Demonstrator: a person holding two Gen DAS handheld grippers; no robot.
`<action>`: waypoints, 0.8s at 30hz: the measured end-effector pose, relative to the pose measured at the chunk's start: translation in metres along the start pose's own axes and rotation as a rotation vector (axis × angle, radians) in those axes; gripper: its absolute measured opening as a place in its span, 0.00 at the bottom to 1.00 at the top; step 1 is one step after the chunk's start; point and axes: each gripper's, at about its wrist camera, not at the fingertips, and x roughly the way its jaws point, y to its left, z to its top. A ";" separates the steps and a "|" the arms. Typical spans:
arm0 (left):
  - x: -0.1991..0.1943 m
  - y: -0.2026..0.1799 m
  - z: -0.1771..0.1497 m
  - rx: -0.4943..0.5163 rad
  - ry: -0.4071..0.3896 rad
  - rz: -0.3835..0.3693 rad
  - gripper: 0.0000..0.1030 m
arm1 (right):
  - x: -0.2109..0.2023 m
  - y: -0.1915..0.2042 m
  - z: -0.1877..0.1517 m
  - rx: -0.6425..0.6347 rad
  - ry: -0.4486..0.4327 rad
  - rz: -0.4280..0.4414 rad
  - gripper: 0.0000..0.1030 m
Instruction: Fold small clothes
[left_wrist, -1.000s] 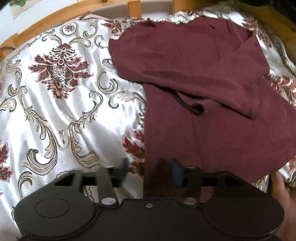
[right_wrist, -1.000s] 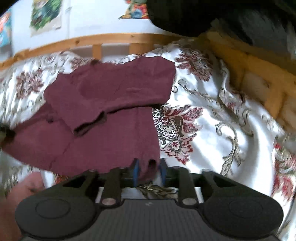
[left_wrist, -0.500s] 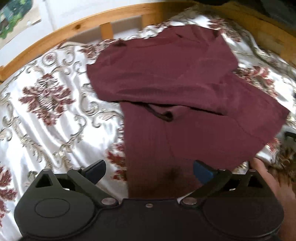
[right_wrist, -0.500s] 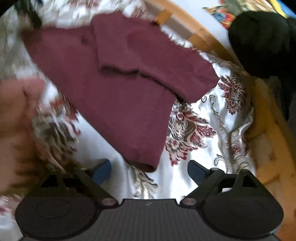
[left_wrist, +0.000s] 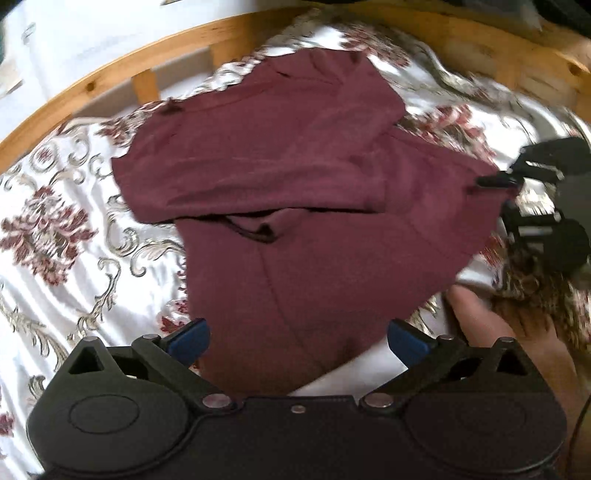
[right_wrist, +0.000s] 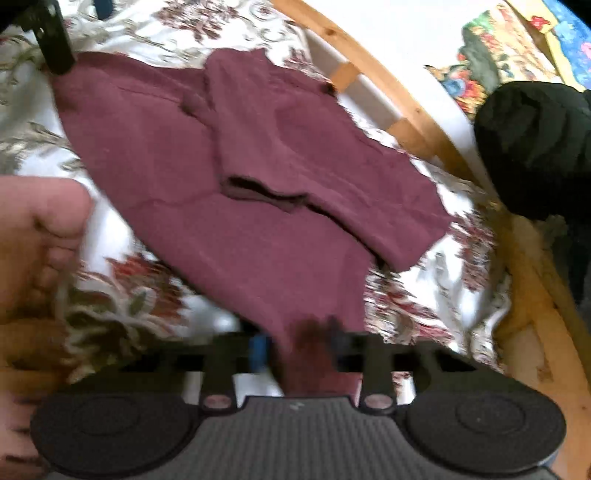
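Note:
A maroon shirt (left_wrist: 295, 206) lies partly folded on the floral satin bedspread (left_wrist: 55, 229), its top part doubled over the body. My left gripper (left_wrist: 295, 338) is open, with the shirt's near hem between its blue-padded fingers (left_wrist: 190, 338) and not pinched. In the right wrist view the shirt (right_wrist: 229, 177) runs toward me, and my right gripper (right_wrist: 299, 347) is shut on its near corner. The right gripper also shows in the left wrist view (left_wrist: 495, 181) at the shirt's right edge.
A wooden bed rail (left_wrist: 155, 51) curves behind the shirt, and in the right wrist view it (right_wrist: 388, 92) runs along the right. A dark bundle (right_wrist: 535, 147) sits beyond that rail. A bare hand (right_wrist: 33, 236) is at the left.
My left gripper opened and let go of the shirt's hem, then stayed open. My right gripper opened, moved to another corner, and has closed on it again.

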 end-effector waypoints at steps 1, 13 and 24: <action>0.000 -0.005 -0.001 0.029 0.004 -0.004 0.99 | -0.003 0.000 0.000 0.002 -0.015 0.004 0.13; 0.023 -0.065 0.012 0.244 -0.041 -0.060 0.99 | -0.023 -0.078 0.026 0.442 -0.095 0.217 0.07; 0.057 -0.055 0.035 0.069 -0.039 0.064 0.81 | -0.030 -0.108 0.021 0.616 -0.153 0.263 0.07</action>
